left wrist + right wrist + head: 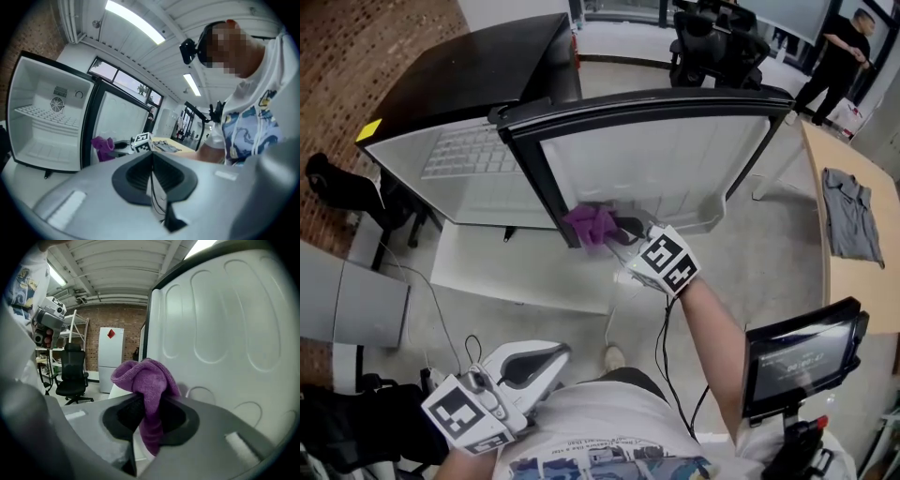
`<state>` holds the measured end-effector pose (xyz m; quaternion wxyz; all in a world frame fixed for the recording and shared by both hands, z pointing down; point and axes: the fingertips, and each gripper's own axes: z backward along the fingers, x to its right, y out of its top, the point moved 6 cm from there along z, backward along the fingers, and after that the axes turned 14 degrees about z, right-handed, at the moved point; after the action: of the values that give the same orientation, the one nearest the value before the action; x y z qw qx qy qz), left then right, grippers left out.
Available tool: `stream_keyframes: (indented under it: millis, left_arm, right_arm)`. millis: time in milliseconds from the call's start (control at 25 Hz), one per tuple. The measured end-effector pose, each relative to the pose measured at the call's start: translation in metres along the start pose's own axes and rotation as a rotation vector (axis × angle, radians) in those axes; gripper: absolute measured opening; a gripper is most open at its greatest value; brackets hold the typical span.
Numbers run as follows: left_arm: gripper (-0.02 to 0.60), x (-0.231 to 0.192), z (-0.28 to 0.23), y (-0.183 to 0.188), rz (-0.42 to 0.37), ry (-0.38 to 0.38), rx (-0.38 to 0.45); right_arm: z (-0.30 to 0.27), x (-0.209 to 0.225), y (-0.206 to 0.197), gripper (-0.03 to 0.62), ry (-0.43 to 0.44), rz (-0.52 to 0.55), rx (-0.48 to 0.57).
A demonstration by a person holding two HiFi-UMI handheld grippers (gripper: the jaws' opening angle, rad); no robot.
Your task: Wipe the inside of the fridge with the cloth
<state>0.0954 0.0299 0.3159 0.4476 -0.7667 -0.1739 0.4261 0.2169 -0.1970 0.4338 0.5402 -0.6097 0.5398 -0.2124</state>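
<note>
**Workshop, fridge open: wiping just begun**

Brick-walled room, grey floor; fridge (473, 173) with door (675, 159) swung wide. Right gripper (147, 416) pinches the purple cloth (591, 223) at the door's inner lining, near the hinge edge; contact uncertain. Left gripper (151, 161) is low by the body, jaws pressed together on nothing. Progress looks early; the fridge's inner walls seemingly remain to be wiped.

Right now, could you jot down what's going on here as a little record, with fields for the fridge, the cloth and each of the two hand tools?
Fridge: open, white interior showing
Door: swung wide, inner lining showing
Cloth: purple, bunched, close by the door's lining; contact unclear
Right gripper: shut on the cloth
Left gripper: shut, nothing in it, held low, away from the fridge
</note>
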Motion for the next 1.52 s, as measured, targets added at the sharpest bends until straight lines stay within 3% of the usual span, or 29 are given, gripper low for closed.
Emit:
stream_keyframes:
  millis: [280,800,1520]
  left_arm:
    - [0.006,-0.003,-0.004,-0.001,0.004,0.001,-0.001]
    - [0.006,-0.005,-0.039,0.003,-0.015,-0.107,-0.050]
    - [0.006,0.009,-0.056,0.004,-0.023,-0.164,-0.087]
  right_arm:
    - [0.009,0.012,-0.014,0.079,-0.042,0.014,-0.042]
    - [0.050,0.041,-0.050,0.080,-0.169,0.025,-0.167]
    - [0.140,0.083,-0.089,0.079,-0.517,-0.032,-0.351]
